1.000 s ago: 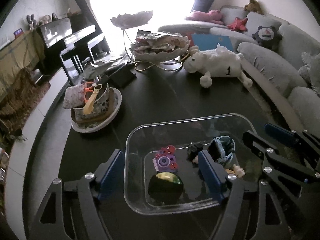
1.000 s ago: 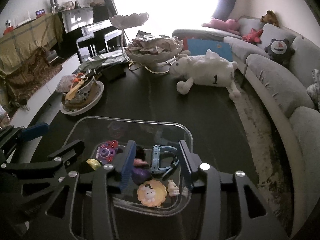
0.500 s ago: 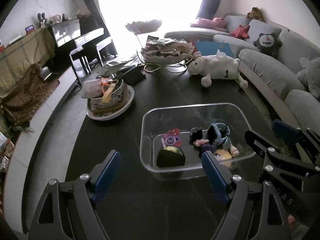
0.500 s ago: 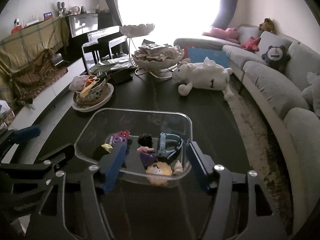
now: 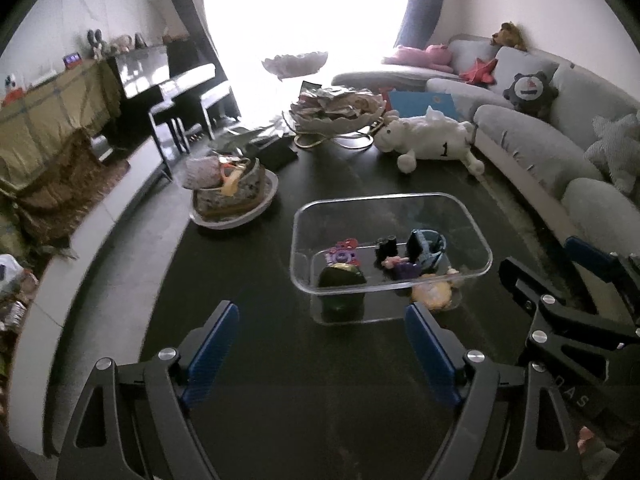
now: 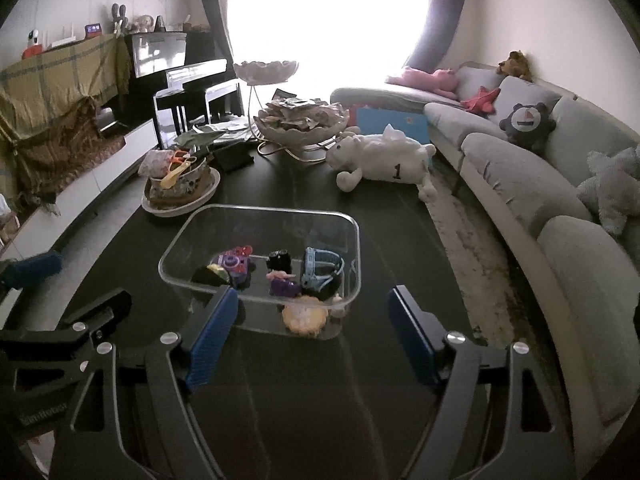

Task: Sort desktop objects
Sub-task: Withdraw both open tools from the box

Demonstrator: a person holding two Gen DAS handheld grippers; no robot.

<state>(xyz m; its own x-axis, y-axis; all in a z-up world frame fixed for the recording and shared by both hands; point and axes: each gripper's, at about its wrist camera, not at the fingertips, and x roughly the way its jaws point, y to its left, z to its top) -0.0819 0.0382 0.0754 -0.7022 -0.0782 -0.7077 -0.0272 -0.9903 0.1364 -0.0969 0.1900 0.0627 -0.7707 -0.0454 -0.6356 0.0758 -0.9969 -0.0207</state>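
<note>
Your left gripper (image 5: pixel 316 352) hangs wide open and empty, the clear plastic bin (image 5: pixel 472 224) of small toys just ahead and slightly right of it. Your right gripper (image 6: pixel 308 336) is equally spread, holding nothing, the bin directly ahead. Sorting looks finished or paused; next, find any remaining loose item.

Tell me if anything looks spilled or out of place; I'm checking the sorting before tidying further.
Nothing looks spilled. The small toys sit inside the clear plastic bin. Only the white plush sheep stands out, lying on its side on the dark table.
</note>
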